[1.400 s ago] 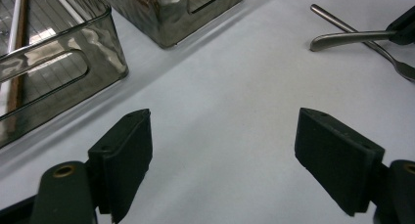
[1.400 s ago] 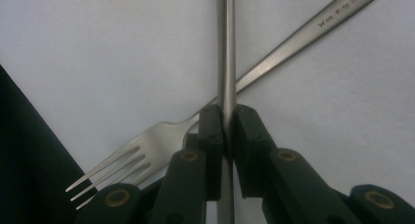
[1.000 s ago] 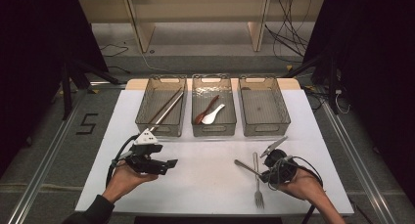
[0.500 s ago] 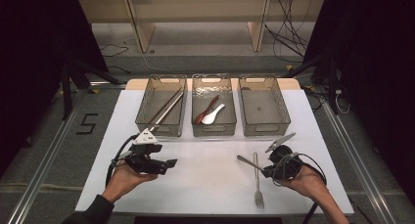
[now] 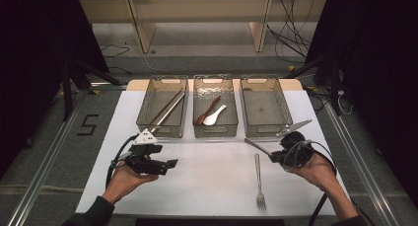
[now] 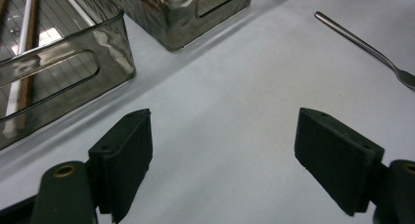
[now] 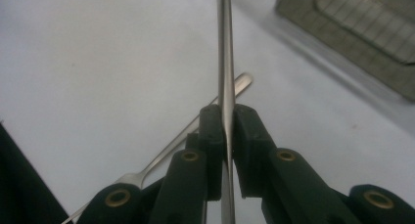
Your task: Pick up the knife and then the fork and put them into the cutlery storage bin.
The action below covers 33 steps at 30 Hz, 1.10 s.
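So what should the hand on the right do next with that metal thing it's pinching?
Probably carry it to the empty right bin and let go. The right hand-held gripper is shut on a thin metal utensil, the other bins already hold sorted utensils, and a fork waits on the table.

Three bins sit in a row across the far half of the table (image 5: pixel 217 186): left bin (image 5: pixel 162 107) w/ chopsticks (image 5: pixel 167 106), mid bin (image 5: pixel 214 106) w/ two spoons (image 5: pixel 211 112), right bin (image 5: pixel 265 106) w/ bare floor, open from above. Gaps betw. bins narrow; go over the walls, not between. Near half mostly bare white top, wide room betw. the two hands. One obstacle there: fork (image 5: pixel 259 181) lying flat, right of centre. Room in front of the bins' near walls.
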### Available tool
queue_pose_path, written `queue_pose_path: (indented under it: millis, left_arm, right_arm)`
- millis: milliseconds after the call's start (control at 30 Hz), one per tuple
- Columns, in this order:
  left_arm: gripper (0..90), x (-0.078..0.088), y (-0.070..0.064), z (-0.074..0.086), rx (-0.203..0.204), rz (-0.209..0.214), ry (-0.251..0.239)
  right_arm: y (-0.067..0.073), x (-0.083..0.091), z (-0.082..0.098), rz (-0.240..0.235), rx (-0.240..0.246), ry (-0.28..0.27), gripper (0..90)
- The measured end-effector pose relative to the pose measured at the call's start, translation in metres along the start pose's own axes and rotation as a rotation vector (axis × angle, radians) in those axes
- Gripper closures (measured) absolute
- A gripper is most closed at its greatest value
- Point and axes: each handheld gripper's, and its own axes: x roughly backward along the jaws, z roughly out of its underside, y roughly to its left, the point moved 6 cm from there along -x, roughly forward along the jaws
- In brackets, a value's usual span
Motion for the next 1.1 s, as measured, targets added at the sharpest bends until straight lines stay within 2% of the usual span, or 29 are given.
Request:
queue_pose_path:
  millis: [200, 400, 600, 700, 1100]
  left_arm:
    - [21.6, 0.001, 0.001, 0.000, 0.008, -0.001, -0.006]
    - [21.6, 0.005, 0.003, 0.000, 0.008, -0.004, -0.018]
    - [21.6, 0.008, 0.005, 0.000, 0.020, -0.005, -0.028]
    - [21.6, 0.009, 0.005, 0.001, 0.025, -0.006, -0.030]
    - [21.5, 0.010, 0.005, 0.000, 0.027, 0.000, -0.037]
  right_arm:
    - [-0.020, 0.013, -0.021, 0.034, -0.034, -0.060, 83.8]
    - [-0.043, 0.020, -0.046, 0.068, -0.061, -0.092, 83.8]
    - [-0.069, 0.014, -0.066, 0.105, -0.105, -0.098, 83.8]
    - [-0.079, 0.007, -0.074, 0.114, -0.127, -0.083, 83.8]
    - [-0.109, -0.005, -0.110, 0.162, -0.183, -0.079, 83.7]
